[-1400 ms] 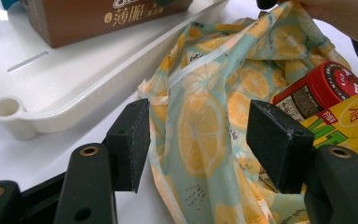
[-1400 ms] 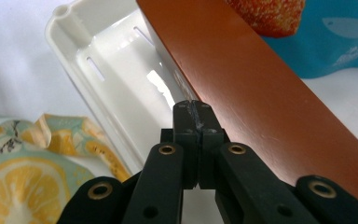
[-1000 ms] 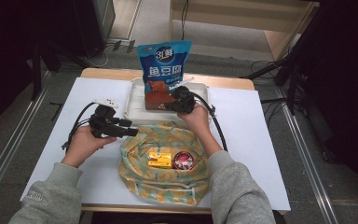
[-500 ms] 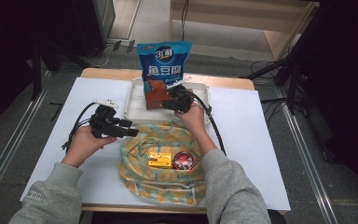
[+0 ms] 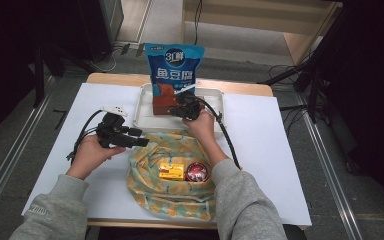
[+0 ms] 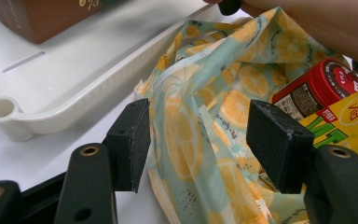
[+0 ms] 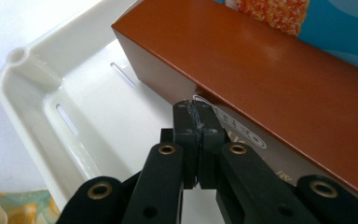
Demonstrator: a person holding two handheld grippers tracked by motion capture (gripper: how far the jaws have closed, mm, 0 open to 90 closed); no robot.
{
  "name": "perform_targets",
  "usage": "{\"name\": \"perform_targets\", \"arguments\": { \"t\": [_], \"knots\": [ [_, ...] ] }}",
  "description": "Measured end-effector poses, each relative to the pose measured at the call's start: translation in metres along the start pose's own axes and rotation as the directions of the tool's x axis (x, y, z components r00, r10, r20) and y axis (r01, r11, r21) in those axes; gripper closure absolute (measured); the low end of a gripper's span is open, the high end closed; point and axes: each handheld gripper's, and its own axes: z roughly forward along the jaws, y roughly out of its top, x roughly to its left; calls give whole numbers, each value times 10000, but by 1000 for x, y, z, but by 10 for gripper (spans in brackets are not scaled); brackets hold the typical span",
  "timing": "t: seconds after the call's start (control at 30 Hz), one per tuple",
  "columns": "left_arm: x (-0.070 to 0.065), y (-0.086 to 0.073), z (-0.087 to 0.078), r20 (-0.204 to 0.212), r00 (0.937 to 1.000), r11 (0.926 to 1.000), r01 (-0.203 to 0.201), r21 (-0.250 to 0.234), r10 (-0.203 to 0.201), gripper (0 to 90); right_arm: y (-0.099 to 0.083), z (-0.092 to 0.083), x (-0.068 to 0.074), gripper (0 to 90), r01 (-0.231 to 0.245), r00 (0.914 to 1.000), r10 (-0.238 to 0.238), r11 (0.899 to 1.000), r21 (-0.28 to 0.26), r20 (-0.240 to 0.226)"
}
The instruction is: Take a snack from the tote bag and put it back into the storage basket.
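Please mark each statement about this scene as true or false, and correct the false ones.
1. The right tongs are shut, tips at the brown cardboard box. True.
2. The brown box stands in the white plastic tray. True.
3. The left tongs are shut on the lemon-print cloth bag. False: their jaws stand open, with the cloth between them.
4. The red-lidded round can lies in the tray. False: it lies in the cloth bag, beside the yellow carton.
5. The blue snack pouch stands upright behind the box. True.
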Motion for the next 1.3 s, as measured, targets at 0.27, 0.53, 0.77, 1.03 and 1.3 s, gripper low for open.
{"name": "perform_targets", "arguments": {
  "t": [0.27, 0.53, 0.77, 1.03, 1.3],
  "knots": [
    [0, 0, 0, 17, 10000, 10000, -1, 14, 1, 404, -1, -2, 0, 871, -225, 9993, 224, 9997, -31, -291],
    [0, 0, 0, 2, 10000, 10000, 6, 21, -6, 403, 0, -10, -1, 838, -181, 9990, 174, 9997, -149, -411],
    [0, 0, 0, -17, 10000, 10000, 26, 3, -26, 404, 1, -17, 1, 757, -116, 9971, 108, 9999, -108, -748],
    [-1, 0, 0, -27, 10000, 10000, -10, 43, 10, 403, 0, -27, 1, 698, 3, 9968, -15, 9999, -149, -800],
    [-1, 0, 0, 12, 10000, 10000, 12, 2, -12, 401, -1, -38, 1, 561, 72, 9959, -80, 9999, -90, -899]
  ]
}}
